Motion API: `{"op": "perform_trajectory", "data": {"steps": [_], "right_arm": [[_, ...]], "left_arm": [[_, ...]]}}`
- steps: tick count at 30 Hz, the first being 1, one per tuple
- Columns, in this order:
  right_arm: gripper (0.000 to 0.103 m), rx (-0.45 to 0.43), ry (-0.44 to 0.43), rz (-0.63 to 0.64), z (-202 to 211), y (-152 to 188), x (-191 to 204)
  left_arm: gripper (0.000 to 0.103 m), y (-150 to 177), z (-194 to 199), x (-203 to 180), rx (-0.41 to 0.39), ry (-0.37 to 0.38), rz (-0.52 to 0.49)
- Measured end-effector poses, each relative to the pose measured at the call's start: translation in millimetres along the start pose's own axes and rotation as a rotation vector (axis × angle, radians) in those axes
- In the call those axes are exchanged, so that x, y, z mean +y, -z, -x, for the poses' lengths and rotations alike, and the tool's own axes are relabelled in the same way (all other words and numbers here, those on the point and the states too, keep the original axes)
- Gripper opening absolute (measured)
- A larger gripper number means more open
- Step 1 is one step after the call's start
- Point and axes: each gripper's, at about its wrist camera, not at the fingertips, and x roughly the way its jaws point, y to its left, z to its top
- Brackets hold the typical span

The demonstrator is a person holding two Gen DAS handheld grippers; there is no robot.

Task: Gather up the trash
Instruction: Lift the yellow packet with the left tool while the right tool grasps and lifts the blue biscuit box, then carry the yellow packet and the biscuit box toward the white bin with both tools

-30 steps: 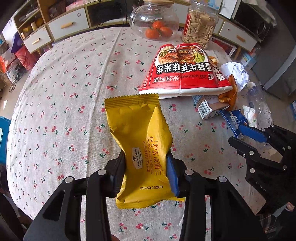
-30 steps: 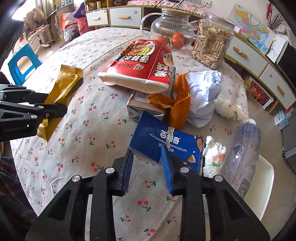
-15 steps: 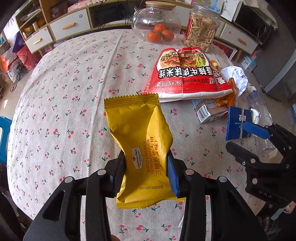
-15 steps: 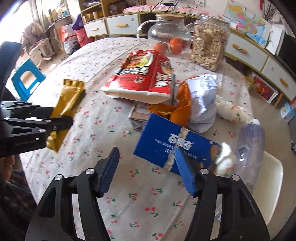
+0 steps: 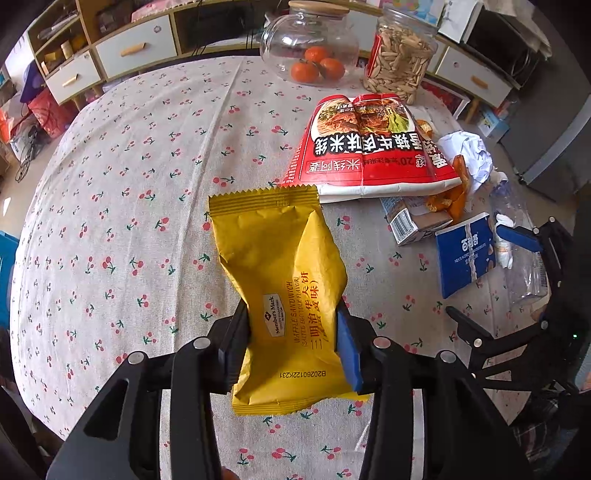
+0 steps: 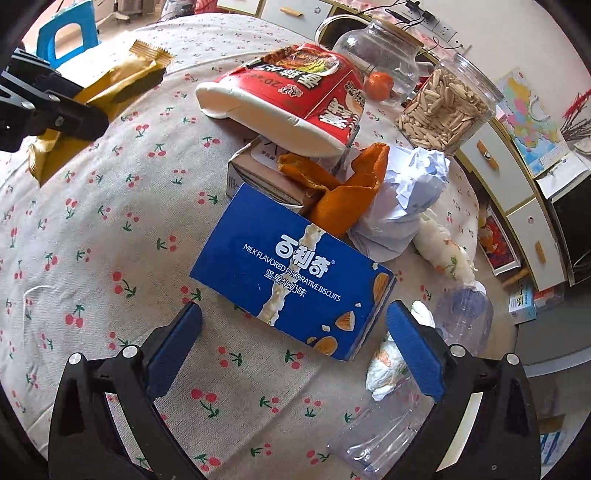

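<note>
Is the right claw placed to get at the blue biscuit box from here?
Probably yes: the right claw is open, and the blue biscuit box lies directly ahead of its fingers with nothing between, though its long face looks wide for the opening.

Round table under cherry-print cloth (image 5: 147,155), white-drawered cabinet (image 5: 136,48) along far wall, blue stool (image 6: 70,33) far left, wall map (image 6: 532,122) right, daylight.

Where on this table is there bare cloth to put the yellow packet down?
Bare cloth runs left of the yellow packet and from the red bag to the table's left edge. A smaller patch lies between packet and blue box. It is crowded right of the bag: carton, peel, crumpled paper, bottle.
</note>
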Motion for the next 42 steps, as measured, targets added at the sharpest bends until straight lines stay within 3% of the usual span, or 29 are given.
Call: {"op": "perform_trajectory", "data": {"steps": [4, 5, 7, 9, 16, 18, 24, 25, 27, 31, 33, 38, 40, 42], "right_arm": [[0.096, -0.008, -0.065, -0.095, -6.7, -6.6, -14.3], [0.092, -0.011, -0.089, -0.117, -7.9, -6.2, -16.2], [0.077, -0.003, -0.148, -0.168, -10.2, -5.7, -21.3], [0.053, -0.013, -0.173, -0.204, -7.4, -7.3, -24.1], [0.029, -0.033, -0.249, -0.260, 13.9, -0.4, -16.2], [0.017, -0.052, -0.257, -0.239, 23.7, -0.1, -9.7], [0.017, -0.072, -0.257, -0.206, 34.9, -4.0, 11.1], [0.020, -0.076, -0.239, -0.199, 34.9, -4.0, 13.7], [0.050, -0.096, -0.198, -0.194, 33.4, -6.6, 17.4], [0.058, -0.126, -0.167, -0.203, 31.8, -15.5, 26.1], [0.068, -0.138, -0.164, -0.223, 28.0, -22.0, 25.6], [0.076, -0.170, -0.161, -0.168, 25.1, -32.7, 38.0], [0.071, -0.170, -0.149, -0.127, 22.3, -35.7, 45.4], [0.027, -0.151, -0.166, -0.104, 16.7, -39.7, 49.9]], "left_arm": [[0.045, 1.0, -1.2, -0.2, 0.004, -0.001, 0.000], [0.045, 1.0, -1.6, 0.1, 0.005, -0.002, 0.001], [0.045, 1.0, -1.4, 0.5, 0.004, -0.003, 0.003], [0.045, 0.5, 0.7, 1.4, -0.003, 0.000, 0.007], [0.045, -0.2, 7.1, 4.2, -0.025, -0.003, 0.016], [0.045, -0.3, 9.1, 5.6, -0.031, -0.005, 0.021], [0.043, -0.6, 11.9, 12.5, -0.039, -0.012, 0.038], [0.043, -0.3, 11.6, 13.6, -0.039, -0.014, 0.040], [0.043, 0.7, 10.0, 14.3, -0.035, -0.019, 0.039], [0.042, 1.4, 7.8, 16.6, -0.031, -0.027, 0.045], [0.042, 1.1, 8.6, 18.5, -0.034, -0.027, 0.049], [0.042, 2.1, 8.7, 25.6, -0.029, -0.029, 0.062], [0.042, 2.8, 10.6, 30.1, -0.034, -0.036, 0.069], [0.042, 2.8, 12.6, 36.3, -0.039, -0.039, 0.082]]}}
